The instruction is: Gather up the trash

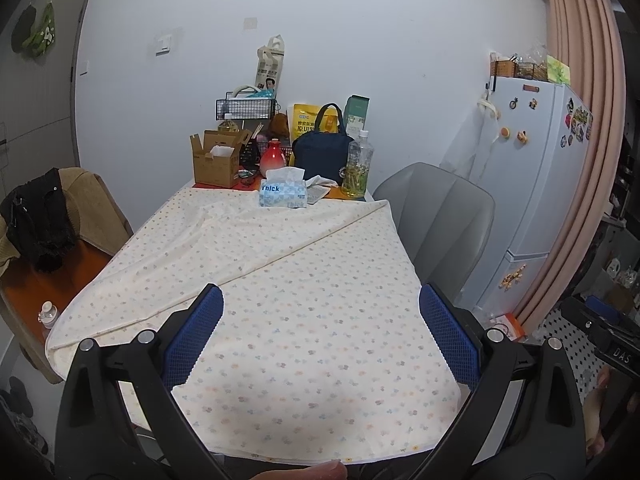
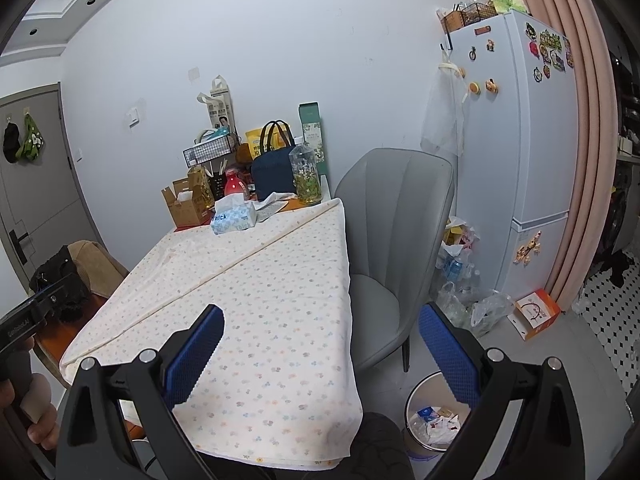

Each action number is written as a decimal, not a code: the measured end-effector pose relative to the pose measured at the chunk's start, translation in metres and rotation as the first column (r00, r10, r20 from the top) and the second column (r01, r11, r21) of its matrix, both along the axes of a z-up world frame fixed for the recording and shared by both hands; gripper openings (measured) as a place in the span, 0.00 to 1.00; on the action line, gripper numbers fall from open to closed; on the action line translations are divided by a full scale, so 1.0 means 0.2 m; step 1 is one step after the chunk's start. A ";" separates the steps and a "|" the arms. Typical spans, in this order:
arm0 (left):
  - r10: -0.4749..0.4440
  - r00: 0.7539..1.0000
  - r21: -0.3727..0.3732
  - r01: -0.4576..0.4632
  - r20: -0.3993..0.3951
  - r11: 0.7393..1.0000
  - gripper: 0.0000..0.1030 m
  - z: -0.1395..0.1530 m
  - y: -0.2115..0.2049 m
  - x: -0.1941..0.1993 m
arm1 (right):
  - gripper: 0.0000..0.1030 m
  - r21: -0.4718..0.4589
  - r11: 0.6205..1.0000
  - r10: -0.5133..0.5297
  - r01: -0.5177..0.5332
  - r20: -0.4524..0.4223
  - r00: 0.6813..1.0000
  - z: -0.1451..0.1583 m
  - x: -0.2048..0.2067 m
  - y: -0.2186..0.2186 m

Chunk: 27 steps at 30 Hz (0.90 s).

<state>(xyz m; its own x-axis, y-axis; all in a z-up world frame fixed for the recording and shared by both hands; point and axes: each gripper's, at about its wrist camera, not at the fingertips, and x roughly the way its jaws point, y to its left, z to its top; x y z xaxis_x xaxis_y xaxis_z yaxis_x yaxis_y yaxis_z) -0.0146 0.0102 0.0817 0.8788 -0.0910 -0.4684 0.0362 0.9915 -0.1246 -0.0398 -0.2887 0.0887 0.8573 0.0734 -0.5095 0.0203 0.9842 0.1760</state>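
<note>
From the left wrist view, the left gripper point(image 1: 321, 336) hangs above the near end of the table, its jaws spread wide with nothing between them; the finger pads point(image 1: 195, 336) are blue with a fine knobbly grid, set on smooth black plastic arms; below lies a soft cream tablecloth point(image 1: 304, 280) printed with small pastel clover shapes, folded along a diagonal hem and draping over the near edge; its broad middle is bare, while the far end is crowded: a blue-and-white tissue box point(image 1: 283, 194), a crumpled white paper point(image 1: 320, 186) just beside it, an open cardboard box point(image 1: 218, 158), a glossy red vase point(image 1: 272, 157), a navy lunch bag point(image 1: 322, 152) and a clear plastic bottle point(image 1: 360, 166); a grey shell-backed chair point(image 1: 440, 216) stands close against the table's right edge.

From the right wrist view, the right gripper point(image 2: 321, 336) is likewise wide open and holds nothing, poised over the table's near right corner, where the cloth falls in a rounded fold; low on the floor to the right, beside the chair's leg, stands a round trash bin point(image 2: 414, 408) with a pale rim, holding wrappers and crumpled white scraps point(image 2: 436, 424); further back, clear plastic bags point(image 2: 472, 304) and an orange carton point(image 2: 536, 314) lie at the foot of the white fridge point(image 2: 520, 160).
</note>
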 end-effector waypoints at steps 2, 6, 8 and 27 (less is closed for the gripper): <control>-0.001 1.000 -0.001 0.001 0.000 1.000 0.95 0.00 0.00 0.00 | 0.93 -0.001 1.000 0.002 -0.002 -0.003 1.000 -0.01 0.00 0.00; 0.001 1.000 -0.003 -0.001 -0.001 1.000 0.95 -0.01 0.00 0.01 | 0.93 -0.003 1.000 0.004 -0.004 -0.005 1.000 -0.01 0.01 0.01; 0.001 1.000 -0.002 -0.001 0.000 1.000 0.95 -0.01 0.00 0.01 | 0.93 -0.001 1.000 0.003 -0.003 -0.006 1.000 -0.02 0.01 0.01; -0.002 1.000 -0.008 0.002 -0.003 1.000 0.95 -0.03 0.00 0.03 | 0.93 0.002 1.000 0.000 0.000 -0.006 1.000 -0.02 0.01 0.00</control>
